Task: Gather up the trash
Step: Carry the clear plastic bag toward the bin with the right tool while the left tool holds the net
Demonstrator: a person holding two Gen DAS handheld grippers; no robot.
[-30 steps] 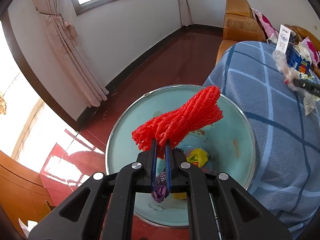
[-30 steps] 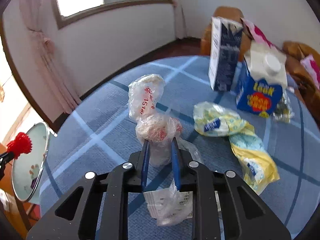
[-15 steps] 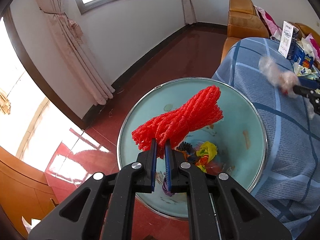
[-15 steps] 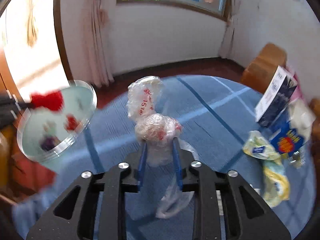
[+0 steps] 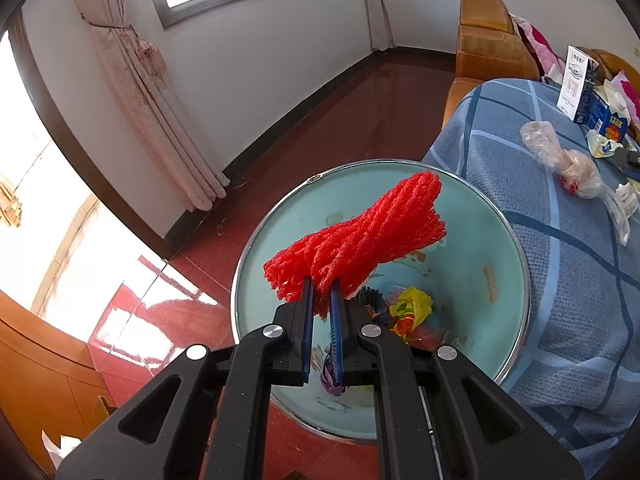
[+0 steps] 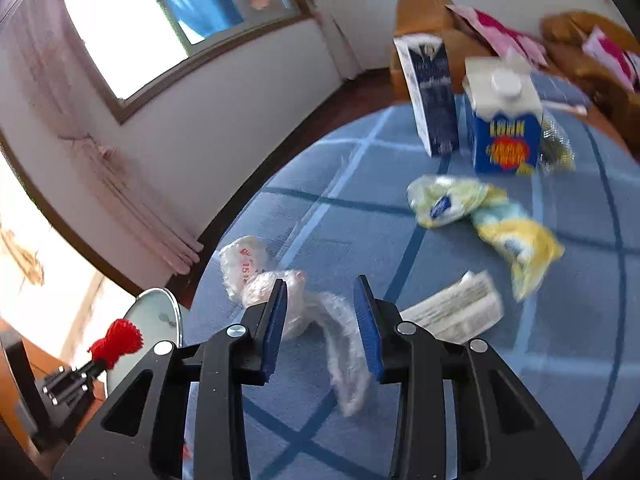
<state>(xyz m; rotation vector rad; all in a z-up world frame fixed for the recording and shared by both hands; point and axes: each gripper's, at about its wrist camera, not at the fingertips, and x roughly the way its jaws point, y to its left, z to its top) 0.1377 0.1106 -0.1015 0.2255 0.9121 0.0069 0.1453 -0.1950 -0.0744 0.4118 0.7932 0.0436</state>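
Blue checked table [image 6: 400,240] carries clear plastic bag [image 6: 280,292], yellow wrapper [image 6: 480,216], two cartons [image 6: 504,128].

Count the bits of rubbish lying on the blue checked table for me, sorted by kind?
Cartons: 2, a dark blue carton and a white-capped carton
Plastic bags: 2, a clear bag and a yellow bag
Paper slips: 1, a printed slip
Crinkly clear wrapper behind the cartons: 1
Total: 6

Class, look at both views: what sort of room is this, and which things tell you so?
Probably a home living room: tan leather armchairs, a curtained window, and a round table under a blue checked cloth strewn with household trash.
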